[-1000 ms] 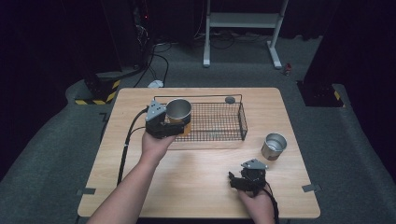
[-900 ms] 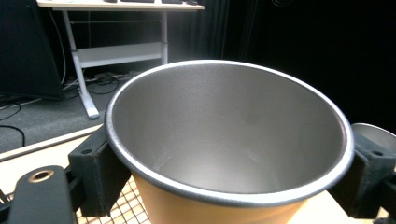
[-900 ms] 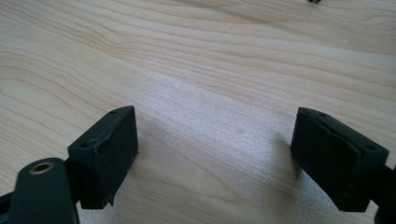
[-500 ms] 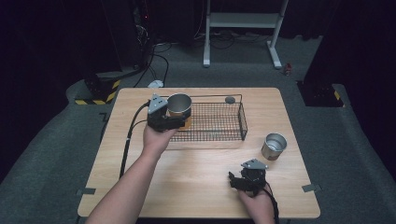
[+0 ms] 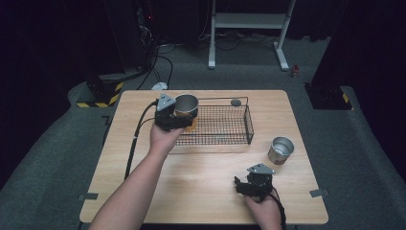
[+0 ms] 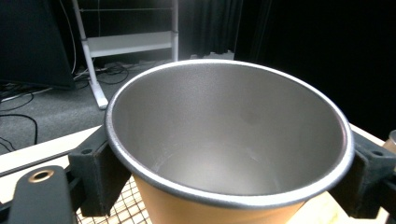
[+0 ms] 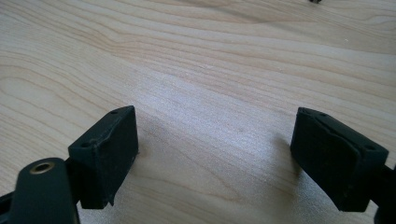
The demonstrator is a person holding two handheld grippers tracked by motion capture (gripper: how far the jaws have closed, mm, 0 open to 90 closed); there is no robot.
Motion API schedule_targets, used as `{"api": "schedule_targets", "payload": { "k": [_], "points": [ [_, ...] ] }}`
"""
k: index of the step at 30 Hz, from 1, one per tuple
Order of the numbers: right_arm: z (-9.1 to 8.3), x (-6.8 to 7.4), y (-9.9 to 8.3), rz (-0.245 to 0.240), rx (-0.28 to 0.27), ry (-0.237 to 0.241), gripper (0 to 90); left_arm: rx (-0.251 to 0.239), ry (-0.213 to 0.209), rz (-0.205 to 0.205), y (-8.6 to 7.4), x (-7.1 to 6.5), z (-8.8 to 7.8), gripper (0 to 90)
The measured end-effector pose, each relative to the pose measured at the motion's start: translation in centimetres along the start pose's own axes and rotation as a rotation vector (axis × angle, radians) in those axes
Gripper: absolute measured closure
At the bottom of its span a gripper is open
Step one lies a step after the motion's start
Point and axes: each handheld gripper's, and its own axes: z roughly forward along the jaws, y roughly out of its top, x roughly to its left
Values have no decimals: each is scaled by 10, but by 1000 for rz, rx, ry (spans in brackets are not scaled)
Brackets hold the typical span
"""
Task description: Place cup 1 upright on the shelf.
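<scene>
Step in hand: our left tool [image 5: 184,117] clamps the cup [image 5: 186,106] over the basket [image 5: 225,125]; next, lower and release. Right tool [image 7: 215,154] gapes, empty.

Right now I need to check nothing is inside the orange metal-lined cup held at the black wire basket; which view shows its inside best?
The left gripper view: it looks straight into the orange metal-lined cup, showing bare silver walls and bottom. The high view shows the cup small, in the left hand-held gripper over the black wire basket. The right gripper view faces bare tabletop.

The wire basket [image 5: 218,125] sits on the table [image 5: 206,191]; held cup [image 5: 186,108] over its left end, second cup [image 5: 280,150] right of it.
</scene>
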Motion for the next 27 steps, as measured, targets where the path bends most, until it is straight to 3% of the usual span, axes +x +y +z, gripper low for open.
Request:
{"api": "schedule_targets", "payload": {
  "k": [12,27],
  "points": [
    [0,0,0,-1,1,0,150,35,17,-43,-9,9,24,138],
    [-1,1,-1,6,4,2,151,115,40,-44,-23,9,55,137]
  ]
}}
